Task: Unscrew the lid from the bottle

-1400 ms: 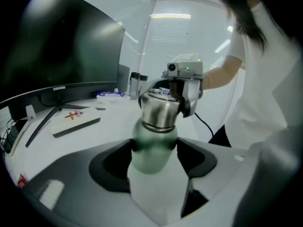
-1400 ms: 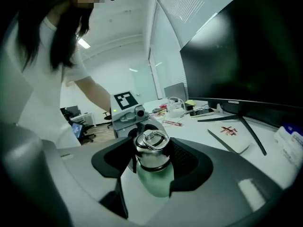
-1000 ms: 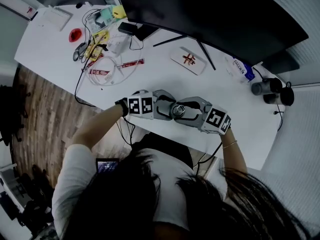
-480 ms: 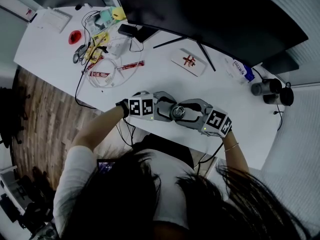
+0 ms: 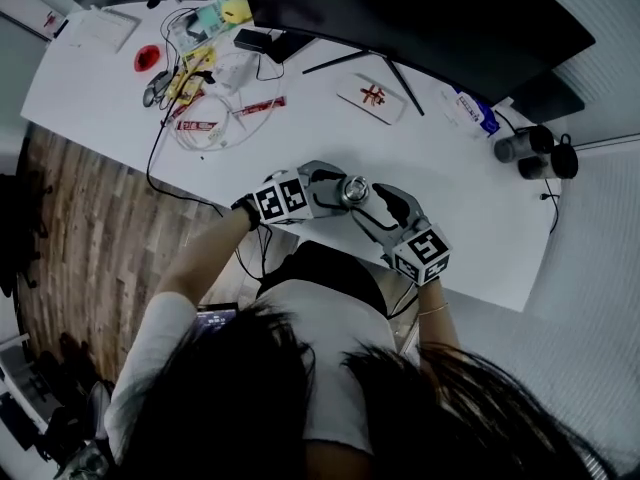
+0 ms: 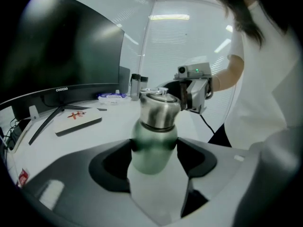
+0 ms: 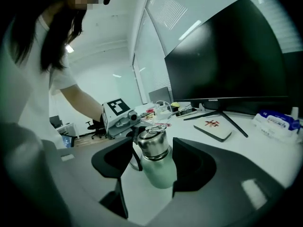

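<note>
A green bottle [image 5: 352, 190] with a steel lid [image 7: 154, 143] stands near the white table's [image 5: 470, 218] front edge. My left gripper [image 5: 338, 196] comes in from the left and is shut on the green body [image 6: 154, 145], both jaws pressed against its sides. My right gripper [image 5: 366, 206] reaches in from the lower right at lid height. In the right gripper view its jaws flank the bottle [image 7: 158, 169], the right jaw close against it and a narrow gap at the left. A thin carry loop [image 7: 135, 160] hangs beside the lid.
A large dark monitor [image 5: 400, 18] on a splayed stand spans the back. A white box with a red mark [image 5: 372, 96] lies behind the bottle. Cables and small items [image 5: 200, 78] clutter the far left. Two dark cups [image 5: 525, 148] stand at the right.
My right gripper has swung round the bottle from its right side to the lower right. The bottle and left gripper sit slightly farther up in the head view.
</note>
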Available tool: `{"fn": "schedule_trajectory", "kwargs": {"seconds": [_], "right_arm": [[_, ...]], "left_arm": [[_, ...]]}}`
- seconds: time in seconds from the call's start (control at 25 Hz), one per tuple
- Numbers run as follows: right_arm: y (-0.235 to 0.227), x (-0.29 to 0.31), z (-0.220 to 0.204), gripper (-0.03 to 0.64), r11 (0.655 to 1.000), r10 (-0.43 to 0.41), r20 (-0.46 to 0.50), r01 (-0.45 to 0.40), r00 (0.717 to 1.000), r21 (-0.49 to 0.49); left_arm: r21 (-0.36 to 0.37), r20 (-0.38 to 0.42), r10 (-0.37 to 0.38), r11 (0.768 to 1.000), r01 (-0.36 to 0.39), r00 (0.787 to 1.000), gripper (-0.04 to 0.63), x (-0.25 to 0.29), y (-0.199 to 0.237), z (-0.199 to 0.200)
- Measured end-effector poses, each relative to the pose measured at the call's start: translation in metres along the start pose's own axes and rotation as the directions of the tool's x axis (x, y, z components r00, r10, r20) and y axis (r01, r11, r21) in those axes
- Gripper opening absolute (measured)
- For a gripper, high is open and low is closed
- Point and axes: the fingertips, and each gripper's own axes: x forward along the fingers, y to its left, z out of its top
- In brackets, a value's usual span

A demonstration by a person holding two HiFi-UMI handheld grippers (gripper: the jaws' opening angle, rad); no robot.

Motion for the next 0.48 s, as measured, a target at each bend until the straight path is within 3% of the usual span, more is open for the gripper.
{"fn": "schedule_trajectory", "kwargs": {"seconds": [0.2, 0.48], "right_arm": [[0.004, 0.0, 0.001, 0.238, 0.993, -0.116, 0.044, 0.116, 0.992, 0.009], [0.007, 0.015, -0.002, 0.238, 0.985, -0.174, 0.052, 0.173, 0.983, 0.012]], "left_arm": [[-0.052, 0.016, 0.115, 0.992, -0.115, 0.993, 0.351, 0.001, 0.001, -0.008], [-0.109, 0.022, 0.205, 0.973, -0.201, 0.979, 0.35, -0.001, -0.001, -0.007]]}}
